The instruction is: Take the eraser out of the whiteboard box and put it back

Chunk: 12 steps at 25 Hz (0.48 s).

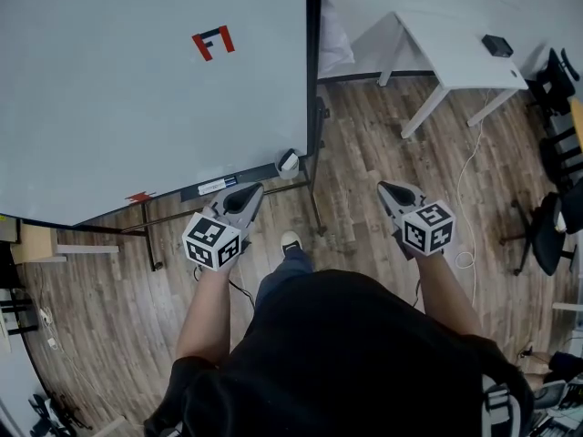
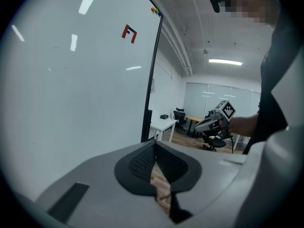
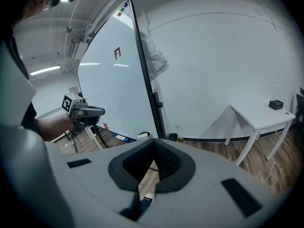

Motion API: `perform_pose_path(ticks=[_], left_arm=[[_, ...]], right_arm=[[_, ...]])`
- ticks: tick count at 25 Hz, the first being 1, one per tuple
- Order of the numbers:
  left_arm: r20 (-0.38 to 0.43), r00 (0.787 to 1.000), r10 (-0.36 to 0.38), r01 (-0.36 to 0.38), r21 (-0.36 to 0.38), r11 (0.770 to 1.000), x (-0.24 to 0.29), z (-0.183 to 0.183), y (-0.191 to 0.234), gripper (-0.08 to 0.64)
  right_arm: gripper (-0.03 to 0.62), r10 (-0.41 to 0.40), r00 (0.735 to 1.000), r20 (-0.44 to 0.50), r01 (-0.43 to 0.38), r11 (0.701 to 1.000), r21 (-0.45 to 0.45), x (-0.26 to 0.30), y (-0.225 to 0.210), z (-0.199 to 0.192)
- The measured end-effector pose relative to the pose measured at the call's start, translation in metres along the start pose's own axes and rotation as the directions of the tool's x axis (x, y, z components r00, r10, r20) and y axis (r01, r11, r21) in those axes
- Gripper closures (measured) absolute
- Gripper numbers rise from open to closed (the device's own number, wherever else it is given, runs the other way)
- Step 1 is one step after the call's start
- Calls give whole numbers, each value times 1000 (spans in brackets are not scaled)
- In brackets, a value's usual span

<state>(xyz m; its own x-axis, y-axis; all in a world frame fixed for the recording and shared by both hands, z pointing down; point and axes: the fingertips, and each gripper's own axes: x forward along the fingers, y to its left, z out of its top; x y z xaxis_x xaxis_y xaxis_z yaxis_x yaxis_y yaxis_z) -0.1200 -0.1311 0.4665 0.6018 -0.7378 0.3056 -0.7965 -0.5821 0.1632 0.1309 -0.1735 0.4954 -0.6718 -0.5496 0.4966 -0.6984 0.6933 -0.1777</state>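
Note:
The white eraser (image 1: 289, 161) sits in a small dark box at the right end of the whiteboard (image 1: 137, 80) tray; in the right gripper view the eraser (image 3: 142, 135) shows low beside the board's frame. My left gripper (image 1: 248, 192) hangs shut and empty just below the tray, a little left of the box. My right gripper (image 1: 393, 189) is over the wooden floor, well right of the board, jaws together with nothing in them. In the left gripper view my left gripper (image 2: 155, 144) points along the board. My right gripper (image 3: 154, 141) faces the board's right edge.
A marker and a label lie on the tray (image 1: 214, 187). A red magnet (image 1: 213, 42) sticks high on the board. The stand's legs (image 1: 314, 208) reach onto the floor. A white table (image 1: 455, 44) with a small black thing, office chairs (image 1: 547, 226) and a floor cable (image 1: 469, 180) are at the right.

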Motion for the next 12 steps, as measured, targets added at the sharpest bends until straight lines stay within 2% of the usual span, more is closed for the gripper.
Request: perform_pose_path(ticks=[12], left_arm=[[-51, 998, -35, 36, 17, 999, 31, -10, 25, 548]], right_arm=[[597, 4, 998, -68, -2, 1000, 26, 22, -5, -12]])
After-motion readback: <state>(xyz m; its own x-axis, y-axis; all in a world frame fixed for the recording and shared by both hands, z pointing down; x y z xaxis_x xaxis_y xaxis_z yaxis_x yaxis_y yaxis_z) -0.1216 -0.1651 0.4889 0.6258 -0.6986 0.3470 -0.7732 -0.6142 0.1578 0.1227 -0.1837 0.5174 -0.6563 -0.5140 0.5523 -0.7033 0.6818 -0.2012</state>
